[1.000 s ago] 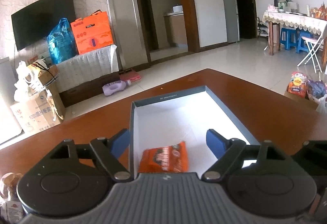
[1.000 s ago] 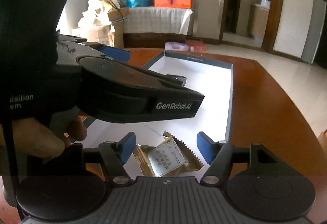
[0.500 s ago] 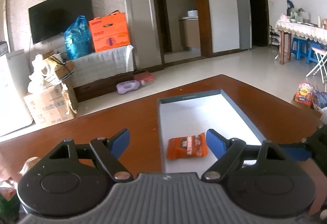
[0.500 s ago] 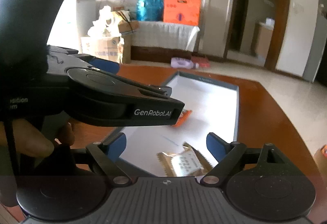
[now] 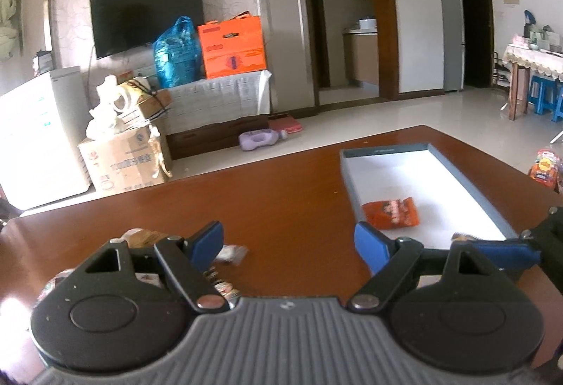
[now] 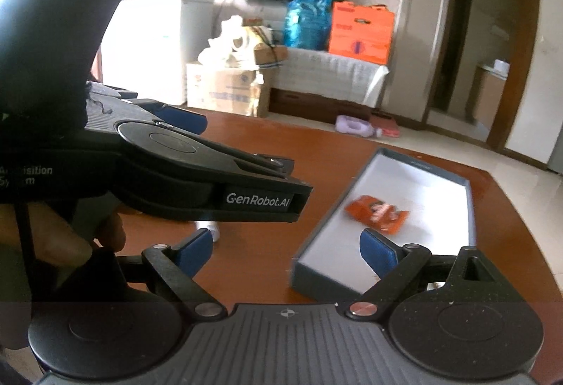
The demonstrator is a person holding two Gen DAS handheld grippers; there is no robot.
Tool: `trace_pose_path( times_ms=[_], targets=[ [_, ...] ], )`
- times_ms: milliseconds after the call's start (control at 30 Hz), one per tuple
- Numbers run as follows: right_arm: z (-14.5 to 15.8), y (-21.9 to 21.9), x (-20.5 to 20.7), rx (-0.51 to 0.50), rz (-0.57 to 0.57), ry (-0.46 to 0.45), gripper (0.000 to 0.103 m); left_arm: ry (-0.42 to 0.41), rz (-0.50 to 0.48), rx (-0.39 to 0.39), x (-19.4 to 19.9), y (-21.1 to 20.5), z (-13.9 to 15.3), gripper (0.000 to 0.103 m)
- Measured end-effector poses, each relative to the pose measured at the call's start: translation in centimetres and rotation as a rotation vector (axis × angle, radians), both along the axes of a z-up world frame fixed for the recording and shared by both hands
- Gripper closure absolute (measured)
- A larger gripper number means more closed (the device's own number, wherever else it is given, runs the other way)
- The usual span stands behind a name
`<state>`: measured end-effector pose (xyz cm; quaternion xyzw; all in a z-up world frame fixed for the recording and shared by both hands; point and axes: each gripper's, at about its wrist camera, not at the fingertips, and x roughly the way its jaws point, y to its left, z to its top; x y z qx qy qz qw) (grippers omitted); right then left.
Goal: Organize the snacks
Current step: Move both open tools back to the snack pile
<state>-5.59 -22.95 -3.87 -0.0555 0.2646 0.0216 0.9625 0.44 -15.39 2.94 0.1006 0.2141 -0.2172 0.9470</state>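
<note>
A shallow grey box with a white floor [image 5: 468, 181] lies on the brown table [image 5: 281, 195]; it also shows in the right wrist view [image 6: 471, 202]. An orange snack packet [image 5: 391, 212] lies inside it and shows in the right wrist view [image 6: 376, 212] too. My left gripper [image 5: 288, 244] is open and empty above the table, left of the box. Several loose snack packets [image 5: 228, 253] lie under its left finger. My right gripper [image 6: 285, 251] is open and empty above the box's near left corner. The gold packet is hidden behind its right finger.
The left gripper's body [image 6: 197, 181] crosses the left half of the right wrist view. Beyond the table are a cardboard carton [image 5: 123, 163], a white fridge [image 5: 35, 135], a TV [image 5: 147, 19] and an orange box [image 5: 230, 45]. Snack bags [image 5: 545, 167] lie off the table at the right.
Both grippers have pulled back and swung left, away from the box. The orange packet stays in the box. The gold packet has slipped out of the right wrist view.
</note>
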Motion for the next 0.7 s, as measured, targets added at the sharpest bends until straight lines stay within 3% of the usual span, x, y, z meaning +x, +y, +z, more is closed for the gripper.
trace_pose_path(
  times_ms=[233, 500, 700],
  targets=[
    [-0.3, 2.2, 0.6, 0.056, 0.039, 0.021, 0.008, 0.008, 0.039, -0.004, -0.9, 4.4, -0.2, 0.02],
    [-0.9, 3.4, 2.2, 0.052, 0.067, 0.048, 0.008, 0.057, 0.149, 0.014, -0.4, 11.0, -2.8, 0.02],
    [-1.9, 3.5, 2.5, 0.051, 0.052, 0.07, 0.006, 0.072, 0.152, 0.022, 0.5, 13.5, -4.5, 0.02]
  ],
)
